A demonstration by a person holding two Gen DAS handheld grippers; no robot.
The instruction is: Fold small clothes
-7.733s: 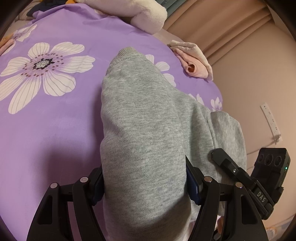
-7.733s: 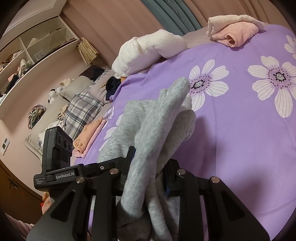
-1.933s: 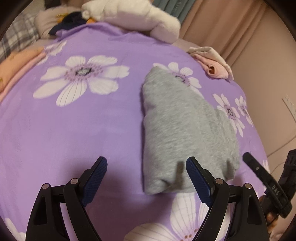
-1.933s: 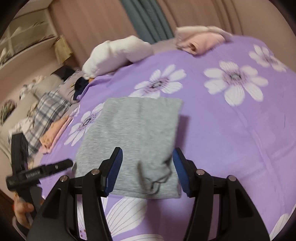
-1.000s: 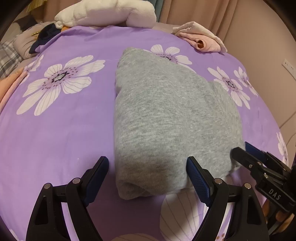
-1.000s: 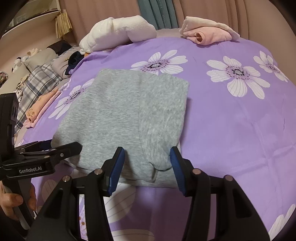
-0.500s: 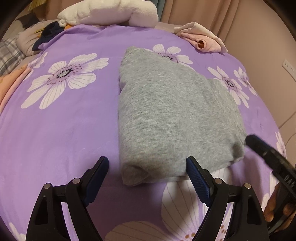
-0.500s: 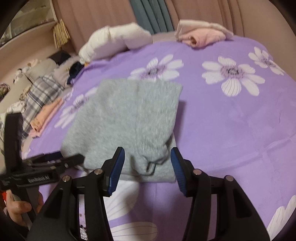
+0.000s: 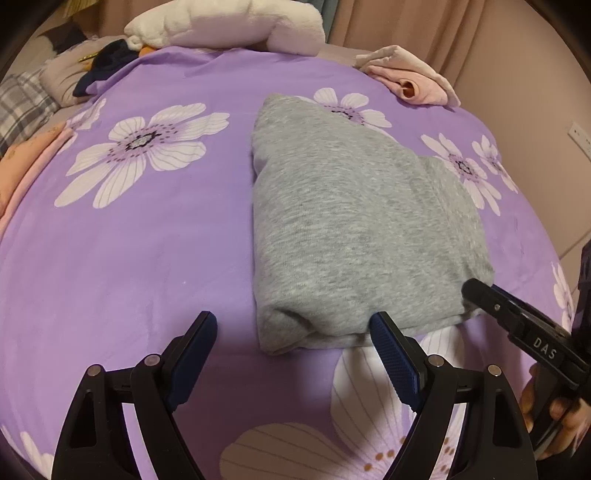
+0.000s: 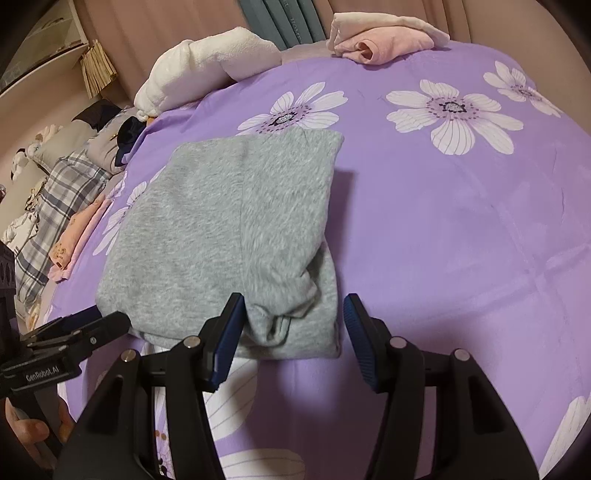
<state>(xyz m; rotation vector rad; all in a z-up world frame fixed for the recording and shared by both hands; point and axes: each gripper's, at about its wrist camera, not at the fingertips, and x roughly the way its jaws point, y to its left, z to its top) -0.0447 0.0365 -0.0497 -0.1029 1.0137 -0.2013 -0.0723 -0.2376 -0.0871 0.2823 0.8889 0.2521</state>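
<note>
A folded grey sweatshirt (image 9: 354,229) lies flat on the purple flowered bedspread (image 9: 140,236); it also shows in the right wrist view (image 10: 229,221). My left gripper (image 9: 291,328) is open and empty, its jaws just short of the bundle's near left corner. My right gripper (image 10: 293,306) is open and empty, its jaws straddling the bundle's near right corner without gripping it. The right gripper's tip also shows in the left wrist view (image 9: 517,321), and the left gripper's tip in the right wrist view (image 10: 81,332).
A white plush pillow (image 9: 229,26) and a folded pink garment (image 9: 410,81) lie at the bed's far edge. Plaid and peach clothes (image 10: 62,206) are stacked at the left. Curtains and a wall stand behind the bed. A shelf (image 10: 44,40) is at the far left.
Both grippers have let go of the grey sweatshirt, which now lies folded on the bed. Over the last second both grippers have backed off slightly toward its near edge.
</note>
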